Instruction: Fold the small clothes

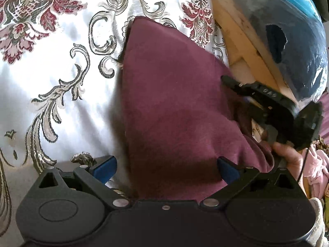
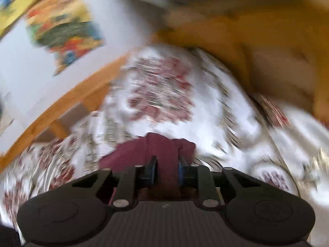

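Note:
A maroon garment [image 1: 174, 107] lies on a white bedspread with a red and grey floral pattern [image 1: 51, 72]. My left gripper [image 1: 165, 166] stands open at the garment's near end, its blue pads [image 1: 104, 164] wide apart and the cloth lying loosely between them. At the garment's right edge, a hand [image 1: 287, 158] holds my right gripper [image 1: 232, 84]. In the blurred right wrist view, my right gripper [image 2: 167, 169] is shut on a bunched fold of the maroon garment [image 2: 162, 150], which sits pinched between the pads over the bedspread [image 2: 164, 92].
A wooden bed frame [image 1: 236, 41] runs along the bedspread's right side, with a plastic-wrapped dark bundle [image 1: 287, 41] beyond it and pink clothes [image 1: 316, 164] lower right. The right wrist view shows an orange-yellow cloth [image 2: 257, 41], a wooden rail [image 2: 72, 103] and a colourful poster [image 2: 61, 26].

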### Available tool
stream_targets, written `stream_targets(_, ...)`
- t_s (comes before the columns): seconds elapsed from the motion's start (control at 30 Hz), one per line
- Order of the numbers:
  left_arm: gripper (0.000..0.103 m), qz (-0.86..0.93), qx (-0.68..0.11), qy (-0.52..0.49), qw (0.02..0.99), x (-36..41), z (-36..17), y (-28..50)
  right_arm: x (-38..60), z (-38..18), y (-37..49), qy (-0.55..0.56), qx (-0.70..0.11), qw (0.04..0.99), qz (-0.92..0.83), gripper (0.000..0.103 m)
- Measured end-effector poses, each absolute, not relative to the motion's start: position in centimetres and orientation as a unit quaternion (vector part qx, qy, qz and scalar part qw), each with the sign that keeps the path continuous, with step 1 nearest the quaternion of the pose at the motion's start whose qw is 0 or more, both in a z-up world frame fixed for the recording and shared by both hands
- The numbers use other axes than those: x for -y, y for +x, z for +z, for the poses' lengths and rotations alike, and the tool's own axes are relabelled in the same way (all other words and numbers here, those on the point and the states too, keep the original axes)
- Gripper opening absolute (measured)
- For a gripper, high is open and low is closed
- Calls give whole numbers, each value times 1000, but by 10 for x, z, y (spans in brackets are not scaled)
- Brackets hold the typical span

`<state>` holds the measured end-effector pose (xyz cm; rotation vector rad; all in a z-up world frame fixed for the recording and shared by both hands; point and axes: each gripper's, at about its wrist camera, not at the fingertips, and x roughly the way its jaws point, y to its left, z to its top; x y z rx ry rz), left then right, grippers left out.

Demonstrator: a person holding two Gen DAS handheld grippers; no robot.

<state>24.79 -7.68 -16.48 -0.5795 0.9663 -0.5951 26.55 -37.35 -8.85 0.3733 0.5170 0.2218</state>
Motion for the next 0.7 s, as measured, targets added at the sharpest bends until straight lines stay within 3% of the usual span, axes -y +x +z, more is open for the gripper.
stream_targets(0.13,102,-272,-451,-270,806,76,-166,244,350,-78,260,90,-234,959,135,23)
stream_targets(0.27,102,-271,-449,-265,809,76,-165,242,358,-87,270,95,-256,957,95,25)
stream_targets(0.33,102,-272,-448,-264,810,76,-164,241,366,-89,273,110,-263,955,86,35)
stream_targets(0.37,102,-273,-447,-265,809,76,-164,241,370,-91,273,119,-267,953,85,45)
stream_targets(0.5,102,-285,-438,-284,804,71,-164,242,390,-103,280,192,-286,933,100,62)
stream_targets(0.7,102,-323,-441,-310,778,76,-171,251,406,-127,294,304,-317,889,132,64)
